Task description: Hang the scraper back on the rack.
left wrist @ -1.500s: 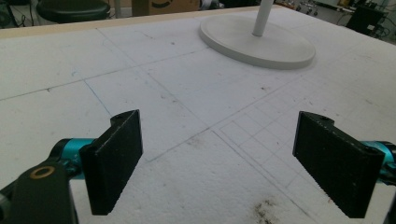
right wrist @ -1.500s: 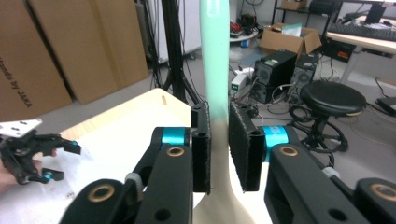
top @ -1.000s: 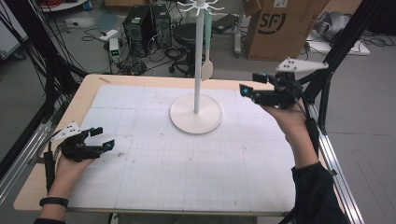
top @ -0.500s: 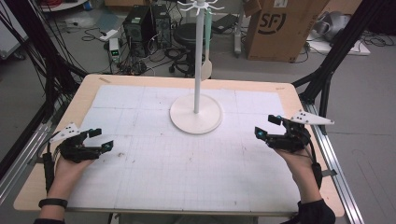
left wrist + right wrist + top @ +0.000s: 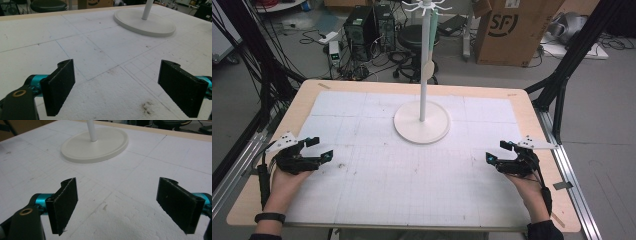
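Even, bright light; soft shadows on the white table [image 5: 377,200]; high view slightly grainy.

High view: fixed cam above near edge of desk [image 5: 532,107], looking fwd and down, takes in whole top plus floor clutter beyond far edge. Left gripper view: cam low, close to the white sheet [image 5: 100,62], near-left, aimed far-right toward the stand base [image 5: 145,23]. Right gripper view: same height, near-right, aimed far-left at the base. All 3 views share base, pole foot and surrounding gridded sheet.
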`<action>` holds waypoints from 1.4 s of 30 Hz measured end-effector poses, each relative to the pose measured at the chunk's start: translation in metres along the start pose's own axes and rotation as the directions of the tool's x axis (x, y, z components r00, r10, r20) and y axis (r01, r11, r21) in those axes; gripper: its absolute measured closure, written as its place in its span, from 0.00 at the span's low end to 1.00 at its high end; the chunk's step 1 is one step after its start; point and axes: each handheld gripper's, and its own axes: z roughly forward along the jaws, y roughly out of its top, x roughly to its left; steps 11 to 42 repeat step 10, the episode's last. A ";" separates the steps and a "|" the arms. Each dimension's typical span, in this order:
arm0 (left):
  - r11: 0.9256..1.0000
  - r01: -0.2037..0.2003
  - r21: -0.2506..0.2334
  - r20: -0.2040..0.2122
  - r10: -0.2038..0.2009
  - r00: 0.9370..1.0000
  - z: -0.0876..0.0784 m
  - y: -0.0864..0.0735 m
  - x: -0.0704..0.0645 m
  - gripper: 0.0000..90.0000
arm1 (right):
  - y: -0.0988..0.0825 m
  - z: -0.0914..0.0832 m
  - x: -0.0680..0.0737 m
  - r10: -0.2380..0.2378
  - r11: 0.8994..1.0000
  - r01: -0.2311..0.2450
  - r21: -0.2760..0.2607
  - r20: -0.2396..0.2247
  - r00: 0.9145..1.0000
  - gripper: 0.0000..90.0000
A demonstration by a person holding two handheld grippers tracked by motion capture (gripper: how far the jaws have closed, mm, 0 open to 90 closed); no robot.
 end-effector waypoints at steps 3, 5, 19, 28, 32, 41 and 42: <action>1.000 -0.004 0.001 0.004 0.004 1.000 0.001 0.000 -0.001 0.16 | -0.001 0.000 0.001 -0.006 1.000 0.006 -0.001 0.008 1.000 0.18; 1.000 -0.005 -0.003 0.003 0.005 1.000 0.001 0.000 -0.001 0.16 | -0.002 -0.001 0.002 -0.007 1.000 0.007 -0.001 0.006 1.000 0.18; 1.000 0.000 -0.013 0.000 0.000 1.000 0.000 0.000 0.001 0.16 | -0.002 -0.002 0.000 0.004 1.000 -0.004 -0.012 0.007 1.000 0.18; 1.000 0.000 -0.013 0.000 0.000 1.000 0.000 0.000 0.001 0.16 | -0.002 -0.002 0.000 0.004 1.000 -0.004 -0.012 0.007 1.000 0.18; 1.000 0.000 -0.013 0.000 0.000 1.000 0.000 0.000 0.001 0.16 | -0.002 -0.002 0.000 0.004 1.000 -0.004 -0.012 0.007 1.000 0.18; 1.000 0.000 -0.013 0.000 0.000 1.000 0.000 0.000 0.001 0.16 | -0.002 -0.002 0.000 0.004 1.000 -0.004 -0.012 0.007 1.000 0.18; 1.000 0.000 -0.013 0.000 0.000 1.000 0.000 0.000 0.001 0.16 | -0.002 -0.002 0.000 0.004 1.000 -0.004 -0.012 0.007 1.000 0.18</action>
